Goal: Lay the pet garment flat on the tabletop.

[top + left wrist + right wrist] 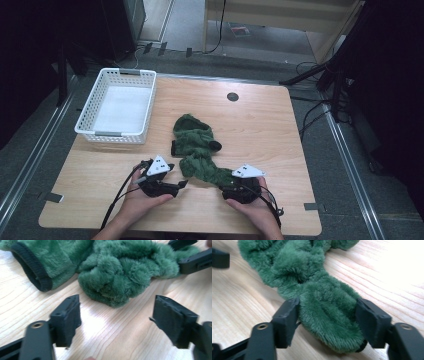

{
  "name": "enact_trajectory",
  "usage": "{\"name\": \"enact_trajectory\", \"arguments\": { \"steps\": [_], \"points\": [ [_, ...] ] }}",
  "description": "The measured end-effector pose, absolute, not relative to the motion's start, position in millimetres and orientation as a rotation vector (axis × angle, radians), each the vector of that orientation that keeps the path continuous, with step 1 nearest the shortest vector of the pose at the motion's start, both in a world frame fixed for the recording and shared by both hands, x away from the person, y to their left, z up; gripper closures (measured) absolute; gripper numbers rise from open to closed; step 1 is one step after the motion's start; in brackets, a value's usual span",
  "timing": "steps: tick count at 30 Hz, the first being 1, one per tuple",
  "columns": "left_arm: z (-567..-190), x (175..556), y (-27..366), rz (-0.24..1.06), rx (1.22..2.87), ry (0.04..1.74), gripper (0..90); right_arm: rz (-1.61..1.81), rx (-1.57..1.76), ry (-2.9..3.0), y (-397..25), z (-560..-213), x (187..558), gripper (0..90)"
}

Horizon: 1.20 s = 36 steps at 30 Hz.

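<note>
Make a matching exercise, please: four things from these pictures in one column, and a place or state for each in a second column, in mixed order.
Things:
1. green fuzzy socks
2. white basket
3. left claw
4. right claw

Places or states:
A. stands at the far left corner of the table
B. open, bare wood between its jaws
C. lie crumpled in the middle of the table
D. open, jaws on both sides of a sock end

Pairs: 1-C, 2-A, 3-B, 4-D
</note>
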<state>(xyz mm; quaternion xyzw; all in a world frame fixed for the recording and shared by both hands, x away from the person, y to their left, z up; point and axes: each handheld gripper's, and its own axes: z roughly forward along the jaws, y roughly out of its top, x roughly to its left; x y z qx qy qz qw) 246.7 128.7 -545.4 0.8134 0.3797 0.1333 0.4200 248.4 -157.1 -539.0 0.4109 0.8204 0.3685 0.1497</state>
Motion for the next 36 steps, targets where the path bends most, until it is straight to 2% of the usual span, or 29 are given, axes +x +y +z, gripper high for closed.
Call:
{"name": "enact_trajectory", "arguments": {
  "steps": [3,4,5,7,8,10,12,15,19,21,22,24,25,28,31,34,36],
  "points": [
    [-545,250,120,0.356,2.052,0.974,21.6,1.049,1.210,2.337,-156,-540,249,46.5],
    [-545,252,119,0.356,2.052,0.976,24.7,1.047,1.211,2.333,-155,-540,250,51.0],
    [-546,253,118,0.344,2.046,0.976,34.1,1.047,1.210,2.330,-155,-541,250,56.6],
    [-548,256,118,0.300,2.042,0.949,58.4,1.058,1.199,2.339,-155,-541,250,67.2],
    [-548,256,118,0.292,2.042,0.939,66.9,1.068,1.203,2.340,-155,-541,250,71.4],
    [-546,256,122,0.291,2.040,0.905,78.8,1.082,1.219,2.333,-156,-540,251,79.4],
    [-541,256,128,0.268,2.020,0.895,82.8,1.105,1.199,2.310,-156,-535,250,83.6],
    [-524,253,138,0.258,2.026,0.841,83.6,1.205,1.159,2.257,-158,-519,244,84.9],
    [-502,248,151,0.157,2.082,0.668,82.3,1.342,1.061,2.236,-161,-496,230,84.3],
    [-497,244,158,0.071,2.099,0.540,77.7,1.376,1.031,2.254,-164,-493,225,77.8],
    [-496,242,162,0.029,2.085,0.498,70.7,1.395,1.018,2.261,-166,-494,223,69.0],
    [-495,243,168,-0.018,2.051,0.505,44.5,1.418,1.024,2.239,-169,-498,221,53.6],
    [-496,244,171,-0.014,2.028,0.537,36.5,1.431,1.038,2.238,-170,-499,222,48.3],
    [-501,252,178,-0.024,1.979,0.649,35.4,1.441,1.081,2.232,-169,-501,226,45.7],
    [-511,254,173,-0.011,2.037,0.721,36.7,1.344,1.061,2.286,-160,-510,227,47.1],
    [-523,252,164,-0.004,2.123,0.736,42.0,1.227,1.036,2.364,-151,-523,228,54.2],
    [-528,249,158,-0.021,2.153,0.710,49.8,1.176,1.022,2.412,-147,-531,230,62.2]
  ]
}}
